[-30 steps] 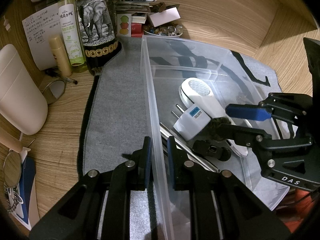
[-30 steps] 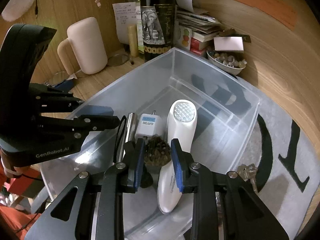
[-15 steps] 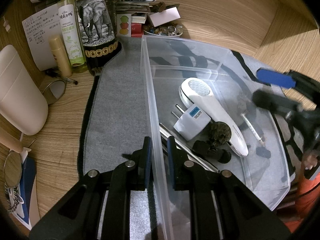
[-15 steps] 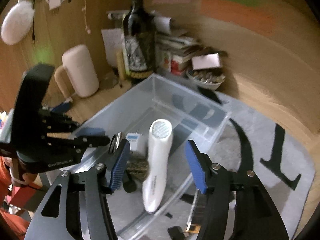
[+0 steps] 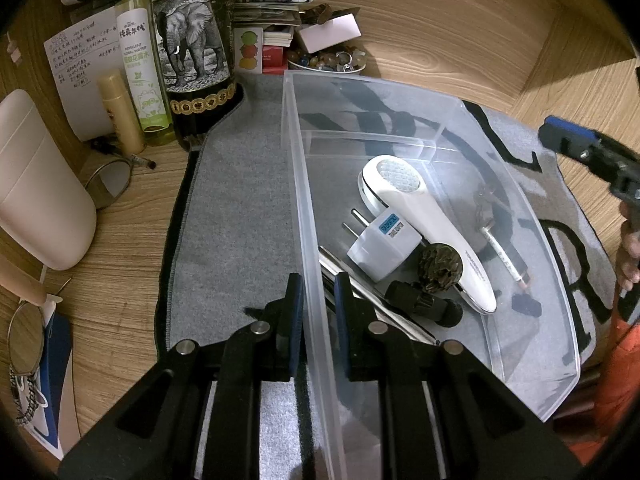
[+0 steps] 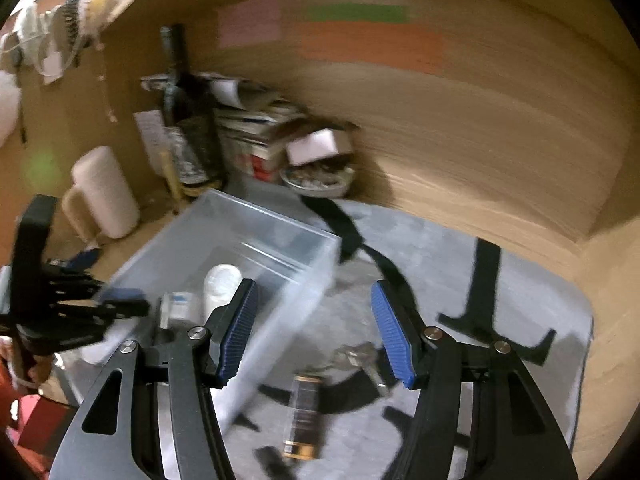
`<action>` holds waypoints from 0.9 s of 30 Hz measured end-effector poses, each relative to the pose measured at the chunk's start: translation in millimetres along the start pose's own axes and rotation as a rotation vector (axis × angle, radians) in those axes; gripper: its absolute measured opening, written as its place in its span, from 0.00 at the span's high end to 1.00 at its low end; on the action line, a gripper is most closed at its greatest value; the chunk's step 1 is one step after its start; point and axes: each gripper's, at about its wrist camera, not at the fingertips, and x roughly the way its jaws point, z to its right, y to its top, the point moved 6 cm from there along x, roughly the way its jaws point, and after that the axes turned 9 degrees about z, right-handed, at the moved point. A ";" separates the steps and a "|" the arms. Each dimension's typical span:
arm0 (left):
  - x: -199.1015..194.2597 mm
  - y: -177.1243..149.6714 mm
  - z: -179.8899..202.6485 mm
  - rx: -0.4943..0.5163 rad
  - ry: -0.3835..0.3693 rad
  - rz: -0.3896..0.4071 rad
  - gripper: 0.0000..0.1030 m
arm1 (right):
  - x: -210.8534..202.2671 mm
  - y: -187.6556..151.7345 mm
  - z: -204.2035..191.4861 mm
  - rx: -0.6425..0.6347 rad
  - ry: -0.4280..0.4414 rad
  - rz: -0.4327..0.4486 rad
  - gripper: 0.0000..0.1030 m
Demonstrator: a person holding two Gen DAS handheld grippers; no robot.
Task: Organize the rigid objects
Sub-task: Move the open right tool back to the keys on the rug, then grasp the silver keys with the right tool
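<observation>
The clear plastic bin point(image 5: 400, 128) (white device, plug adapter inside) has its near wall pinched by the left hand-held gripper point(image 5: 316, 300). The right hand-held gripper point(image 6: 312, 332), jaws apart and empty, hangs beside the bin, above a small bottle point(image 6: 302, 416).

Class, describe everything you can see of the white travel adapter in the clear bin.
The travel adapter is a small white, plastic-looking block with a blue-and-white label on top and two metal prongs pointing toward the bin's left wall. It lies on its side on the floor of the clear bin, against the white handheld device, beside a dark round pinecone-like object. No fingers touch it.
</observation>
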 end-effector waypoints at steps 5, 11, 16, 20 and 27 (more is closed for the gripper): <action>-0.1 -0.2 -0.2 0.000 0.000 0.000 0.85 | 21.4 -24.4 25.7 0.029 -0.050 -0.090 0.46; -0.2 -0.7 -0.9 0.002 0.001 0.001 0.85 | 46.2 -59.0 44.4 0.068 -0.067 -0.200 0.46; -0.2 -0.8 -0.8 0.002 0.001 0.001 0.85 | 61.1 -79.5 46.9 0.062 -0.063 -0.276 0.47; -0.2 -0.9 -0.9 0.002 0.001 0.001 0.85 | 65.5 -78.1 50.7 0.080 -0.058 -0.268 0.47; -0.2 -0.9 -0.9 0.002 0.002 0.001 0.85 | 68.8 -77.7 50.6 0.065 -0.064 -0.250 0.59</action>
